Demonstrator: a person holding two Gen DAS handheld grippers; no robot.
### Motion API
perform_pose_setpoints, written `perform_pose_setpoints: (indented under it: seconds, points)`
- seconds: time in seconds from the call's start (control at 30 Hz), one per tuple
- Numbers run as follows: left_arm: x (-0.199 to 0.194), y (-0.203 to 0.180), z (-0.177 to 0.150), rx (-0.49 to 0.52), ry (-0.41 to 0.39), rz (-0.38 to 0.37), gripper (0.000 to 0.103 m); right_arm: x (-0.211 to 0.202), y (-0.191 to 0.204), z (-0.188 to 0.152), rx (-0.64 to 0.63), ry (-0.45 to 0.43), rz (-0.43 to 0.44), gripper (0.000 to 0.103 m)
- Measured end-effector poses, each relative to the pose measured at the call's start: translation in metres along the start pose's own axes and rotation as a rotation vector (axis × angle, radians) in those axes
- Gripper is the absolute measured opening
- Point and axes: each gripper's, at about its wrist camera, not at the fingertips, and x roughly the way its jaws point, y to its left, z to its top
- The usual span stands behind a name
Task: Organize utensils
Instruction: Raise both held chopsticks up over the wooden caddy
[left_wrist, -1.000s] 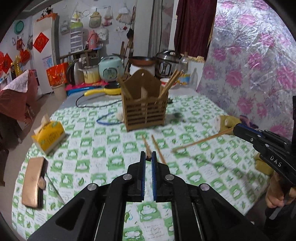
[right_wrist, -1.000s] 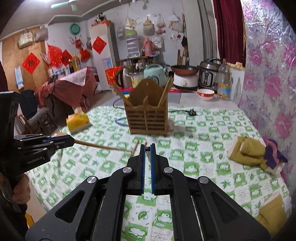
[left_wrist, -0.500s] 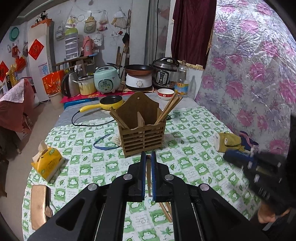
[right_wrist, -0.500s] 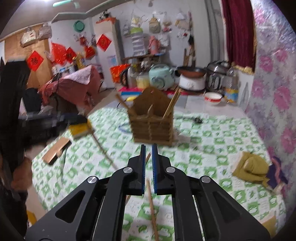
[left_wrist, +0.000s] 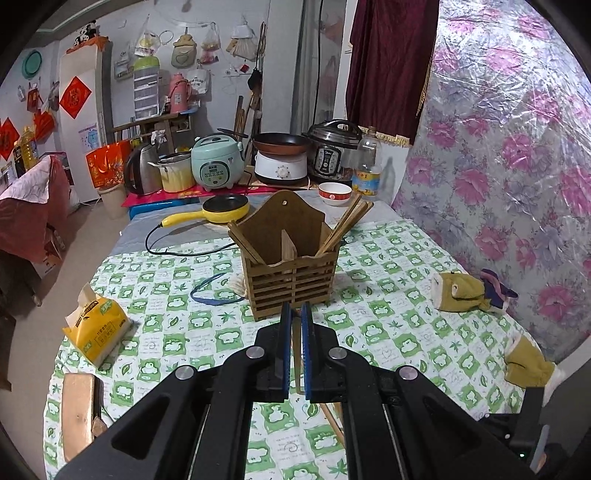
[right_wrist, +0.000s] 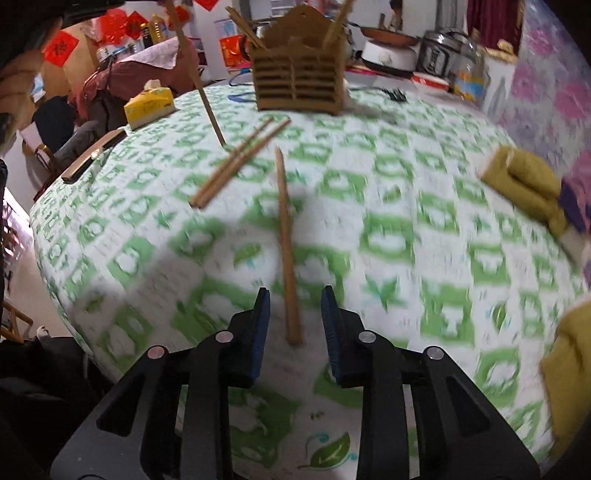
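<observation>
The right claw (right_wrist: 293, 314) is spread wide, low over the table (right_wrist: 424, 206), with a loose chopstick (right_wrist: 286, 251) lying flat between its fingers. The stick's long line runs away from the claw toward the wooden holder (right_wrist: 297, 83), thin tip far, thick end near. A good grab is to come down straight and squeeze near the thick end.

The left claw (left_wrist: 294, 332) pinches another chopstick (left_wrist: 296, 350), pointing it at the holder.
</observation>
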Motion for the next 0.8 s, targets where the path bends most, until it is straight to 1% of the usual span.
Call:
perform_pose_setpoints:
  seconds: [0.03,0.07,0.1,0.13,0.17,0.27,0.37,0.47,0.5,0.57,0.67,0.8]
  points:
    - [0.000,0.000,0.000,-0.002,0.003,-0.001,0.006,-0.001,-0.001,-0.002,0.012,-0.013,0.003,0.031]
    - [0.000,0.000,-0.001,-0.003,0.005,0.000,0.006,-0.002,-0.001,-0.003,0.018,-0.023,0.002,0.028]
    - [0.001,0.000,-0.001,-0.003,0.006,0.002,0.006,-0.002,-0.001,-0.004,0.019,-0.030,-0.001,0.010]
    - [0.000,0.000,-0.002,-0.004,0.008,0.004,0.006,-0.003,0.000,-0.005,0.019,-0.040,0.013,0.006]
    - [0.000,0.000,-0.002,-0.003,0.009,0.007,0.006,-0.004,0.001,-0.005,0.022,-0.042,0.021,0.006]
    - [-0.002,0.000,0.001,0.001,0.005,0.010,0.006,-0.014,0.006,0.003,-0.009,-0.077,-0.003,0.006]
    - [-0.007,-0.002,0.009,0.006,-0.006,0.009,0.006,-0.037,0.005,0.029,-0.019,-0.152,-0.006,0.006]
    - [-0.012,-0.006,0.023,0.018,-0.026,0.009,0.006,-0.068,-0.001,0.073,-0.008,-0.263,0.008,0.006]
    - [-0.013,-0.008,0.030,0.021,-0.034,0.008,0.006,-0.074,-0.002,0.084,-0.007,-0.284,0.014,0.006]
    - [-0.015,-0.009,0.041,0.022,-0.048,0.008,0.006,-0.086,-0.004,0.117,-0.002,-0.325,0.043,0.006]
    - [-0.020,-0.007,0.067,0.008,-0.084,0.022,0.006,-0.085,-0.010,0.158,0.020,-0.305,0.063,0.006]
    - [-0.026,0.001,0.106,-0.019,-0.144,0.045,0.006,-0.069,-0.014,0.198,0.004,-0.200,0.076,0.006]
